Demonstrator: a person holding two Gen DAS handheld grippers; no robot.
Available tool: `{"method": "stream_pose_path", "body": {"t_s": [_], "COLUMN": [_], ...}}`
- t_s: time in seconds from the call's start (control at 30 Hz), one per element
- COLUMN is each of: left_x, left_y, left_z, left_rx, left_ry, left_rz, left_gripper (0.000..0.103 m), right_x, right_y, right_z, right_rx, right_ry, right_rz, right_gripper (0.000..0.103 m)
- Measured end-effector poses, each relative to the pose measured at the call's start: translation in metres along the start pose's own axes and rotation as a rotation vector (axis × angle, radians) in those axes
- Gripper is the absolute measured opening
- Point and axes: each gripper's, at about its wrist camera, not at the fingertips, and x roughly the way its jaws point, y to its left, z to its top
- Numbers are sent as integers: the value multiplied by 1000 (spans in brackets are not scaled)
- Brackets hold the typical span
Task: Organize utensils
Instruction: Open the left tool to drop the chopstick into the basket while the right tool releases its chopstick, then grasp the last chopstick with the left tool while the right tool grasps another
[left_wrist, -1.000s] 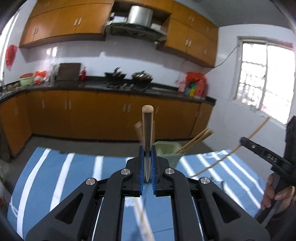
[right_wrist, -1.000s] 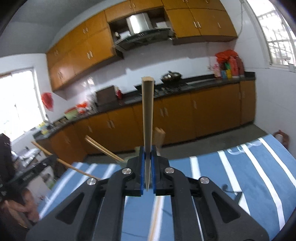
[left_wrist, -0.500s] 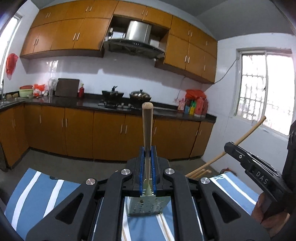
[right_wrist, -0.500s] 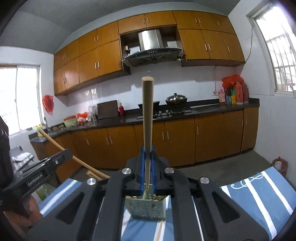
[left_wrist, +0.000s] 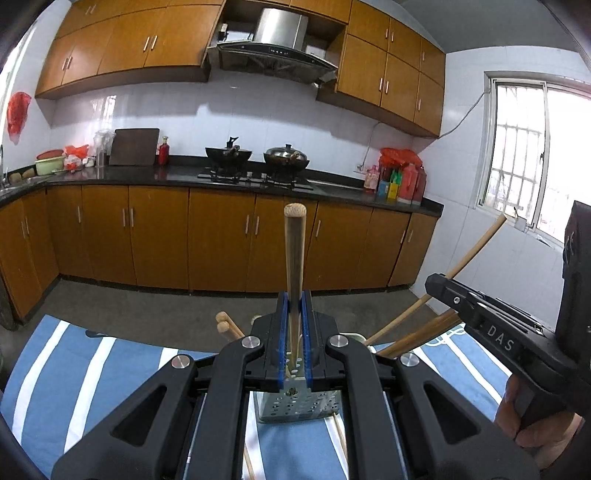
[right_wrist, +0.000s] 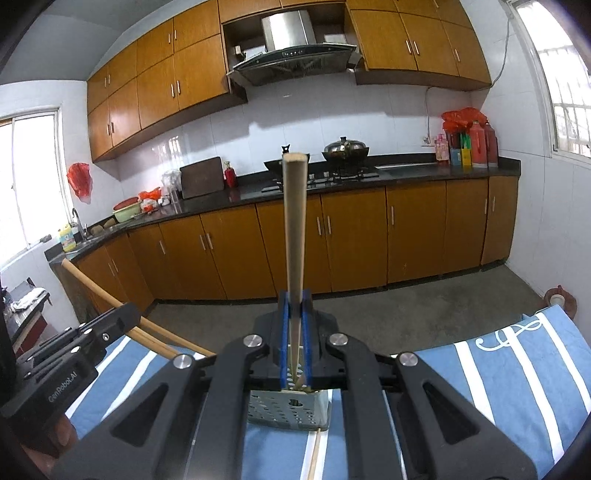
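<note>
1. Wood in both grips. Left wrist view: our left gripper (left_wrist: 293, 332) is clenched on a round chopstick (left_wrist: 294, 254), upright, with its lower end over the perforated holder (left_wrist: 295, 404) on the blue striped cloth (left_wrist: 74, 373). We can't tell if the tip is already inside.
2. Same view: more chopsticks (left_wrist: 413, 338) lean out of the holder to the right, and two round ends (left_wrist: 223, 322) poke up to its left. The right gripper (left_wrist: 491, 332) sits at the right, its stick angled up toward the window.
3. Same view: loose chopsticks (left_wrist: 340, 432) lie on the cloth near the holder, not yet sorted.
4. Right wrist view: our right gripper (right_wrist: 293, 332) is clamped on a square chopstick (right_wrist: 294, 236), upright over the same holder (right_wrist: 288, 408). The left gripper (right_wrist: 74, 354) is at the left, just beside it.
5. Risks, our call: both sticks head for one small opening, so grippers or sticks could collide. A tip could catch the rim or the leaning sticks and tip the light holder. Letting go before the tip is inside drops the stick on the cloth.
</note>
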Motion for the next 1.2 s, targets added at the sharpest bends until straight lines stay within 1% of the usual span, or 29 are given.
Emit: {"method": "stream_pose_path", "body": {"t_s": [0.13, 0.2, 0.27, 0.33, 0.4, 0.43, 0.63, 0.73, 0.83, 0.93, 1.0, 1.1, 1.17, 1.2], "left_x": [2, -1, -4, -7, -12, -15, -44, -61, -77, -85, -87, -80, -71, -68], "left_y": [-1, -1, -1, 0, -1, 0, 12, 23, 39, 55, 63, 71, 73, 72], "left_z": [1, 1, 3, 5, 8, 8, 10, 6, -6, -22, -35, -63, -86, -93], "left_rx": [-12, -11, -8, -12, -20, -23, -53, -73, -94, -123, -136, -143, -147, -145], "left_ry": [10, 5, -4, -11, -24, -31, -76, -84, -79, -52, -21, 54, 124, 147], "left_rz": [-4, -10, -6, -6, -4, -2, 4, 17, 41, 69, 86, 113, 125, 128], "left_gripper": [7, 8, 9, 13, 20, 20, 21, 21, 21, 22, 22, 22, 22, 22], "right_x": [2, 0, -6, -10, -19, -22, -67, -89, -102, -108, -105, -92, -78, -73], "right_y": [1, 3, 4, 5, 4, 4, -6, -16, -28, -42, -50, -53, -48, -43], "right_z": [-4, -4, -5, -5, -4, -3, -7, -15, -29, -51, -70, -104, -130, -140], "right_rx": [-5, -12, -18, -19, -16, -16, -10, 7, 30, 57, 82, 105, 111, 112], "right_ry": [8, 3, -12, -23, -39, -46, -122, -140, -133, -95, -45, 60, 147, 177], "right_rz": [-8, -10, -13, -15, -13, -12, -26, -46, -72, -111, -122, -122, -107, -98], "right_gripper": [11, 16, 24, 25, 26, 27, 31, 33, 34, 34, 34, 34, 34, 34]}}
